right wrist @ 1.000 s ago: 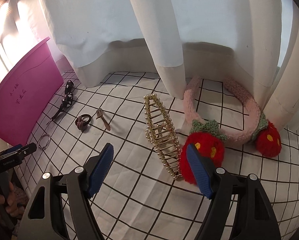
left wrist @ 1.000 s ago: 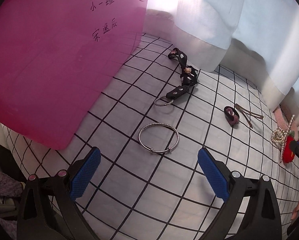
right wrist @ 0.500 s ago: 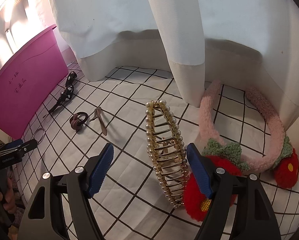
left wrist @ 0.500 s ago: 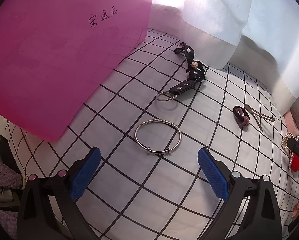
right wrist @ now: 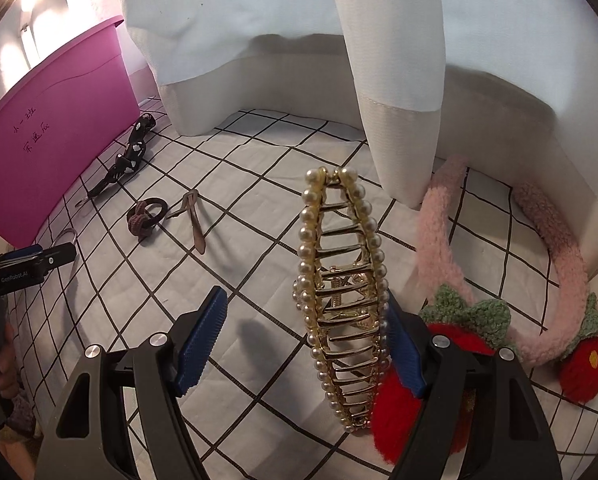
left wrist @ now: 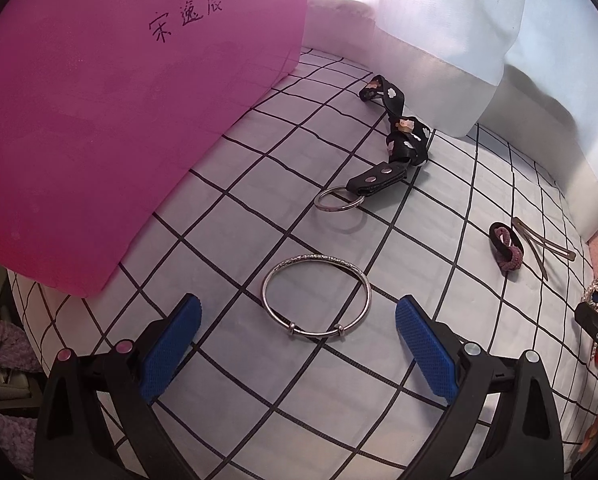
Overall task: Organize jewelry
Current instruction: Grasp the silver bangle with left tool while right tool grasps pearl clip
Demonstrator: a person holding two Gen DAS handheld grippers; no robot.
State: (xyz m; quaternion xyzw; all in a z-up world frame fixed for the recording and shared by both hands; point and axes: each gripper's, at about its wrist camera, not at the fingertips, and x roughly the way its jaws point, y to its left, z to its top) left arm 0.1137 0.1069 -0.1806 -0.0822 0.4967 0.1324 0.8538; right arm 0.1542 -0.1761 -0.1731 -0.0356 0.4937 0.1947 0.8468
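Note:
In the left wrist view a silver bangle [left wrist: 316, 295] lies flat on the checked cloth [left wrist: 227, 240], just ahead of and between the blue pads of my open left gripper [left wrist: 297, 334]. In the right wrist view a gold pearl-edged hair claw [right wrist: 341, 292] stands on the cloth. My right gripper [right wrist: 305, 340] is open around its near end, the right pad close against it and the left pad apart. Whether the pad touches the claw I cannot tell.
A pink box [left wrist: 111, 112] with handwriting stands at the left. A black flowered strap with key ring [left wrist: 383, 160], a hair tie [left wrist: 506, 248] and brown clips [left wrist: 539, 246] lie beyond the bangle. A pink fuzzy headband with red strawberries [right wrist: 539, 280] lies right. White curtains [right wrist: 299, 40] hang behind.
Both grippers have moved forward and lower. The bangle now sits closer between the left pads, and the hair claw now sits between the right pads.

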